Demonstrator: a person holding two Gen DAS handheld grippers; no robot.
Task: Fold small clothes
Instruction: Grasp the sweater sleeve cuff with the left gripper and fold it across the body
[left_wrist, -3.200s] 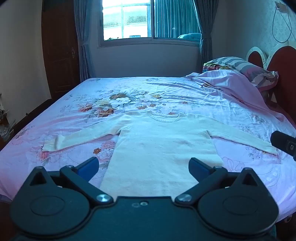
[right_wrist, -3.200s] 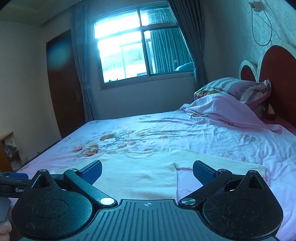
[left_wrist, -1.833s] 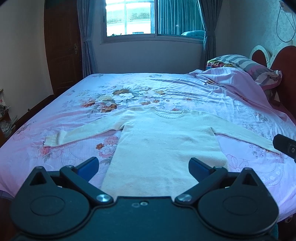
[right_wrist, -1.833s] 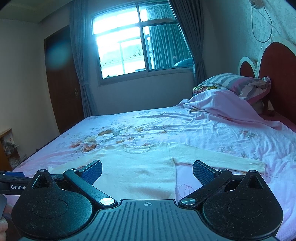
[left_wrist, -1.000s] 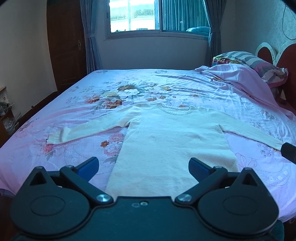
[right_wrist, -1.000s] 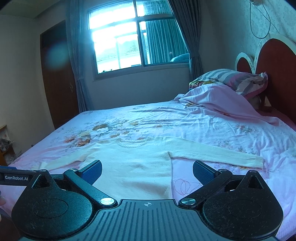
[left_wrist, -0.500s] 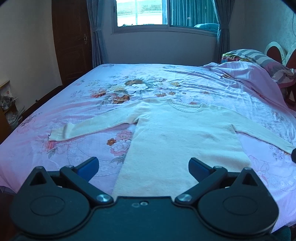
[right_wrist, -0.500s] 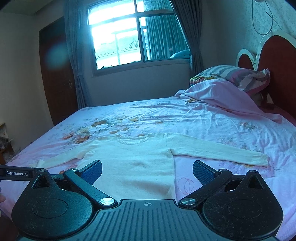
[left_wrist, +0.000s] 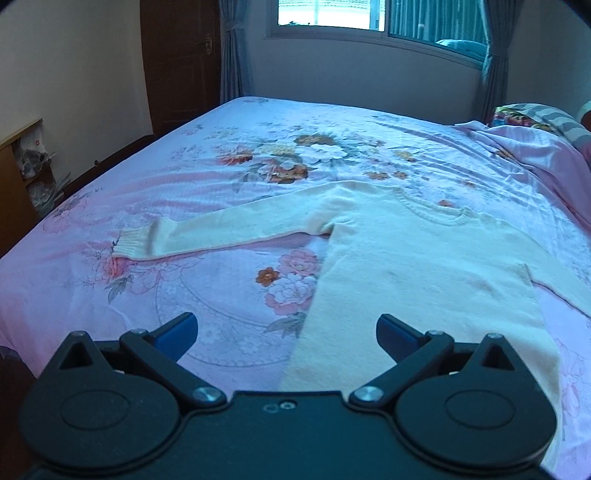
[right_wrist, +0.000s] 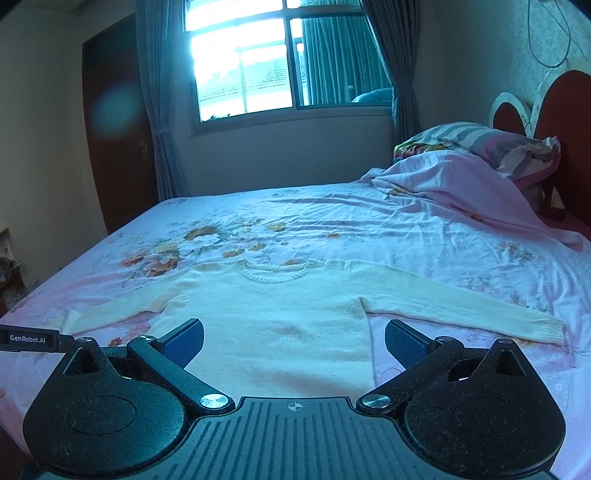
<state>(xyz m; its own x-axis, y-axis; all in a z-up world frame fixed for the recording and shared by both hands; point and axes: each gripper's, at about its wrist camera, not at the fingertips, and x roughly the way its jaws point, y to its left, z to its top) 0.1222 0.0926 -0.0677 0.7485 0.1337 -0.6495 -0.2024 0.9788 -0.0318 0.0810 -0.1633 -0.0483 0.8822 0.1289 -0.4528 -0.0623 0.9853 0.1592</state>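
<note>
1. The bed fills most of both your views, covered in a pink floral sheet, with a red headboard at its right end
2. A rumpled pink blanket is heaped by the headboard, with a striped pillow on top of it
3. Your task piece, the cream sweater, lies flat and unfolded on the near half of the bed, neckline toward the far side and hem toward you, both sleeves spread out sideways
4. Its left sleeve stretches out to the left with the ribbed cuff resting on the sheet; its right sleeve reaches toward the headboard side
5. Your left gripper is spread wide with nothing between its blue pads, hovering over the near edge of the bed, with the sweater's left side edge running up between the fingers
6. Your right gripper is likewise wide apart and holds nothing, poised above the lower body of the sweater
7. The tip of your left gripper also pokes in at the left edge of the right wrist view, beside the left sleeve
</note>
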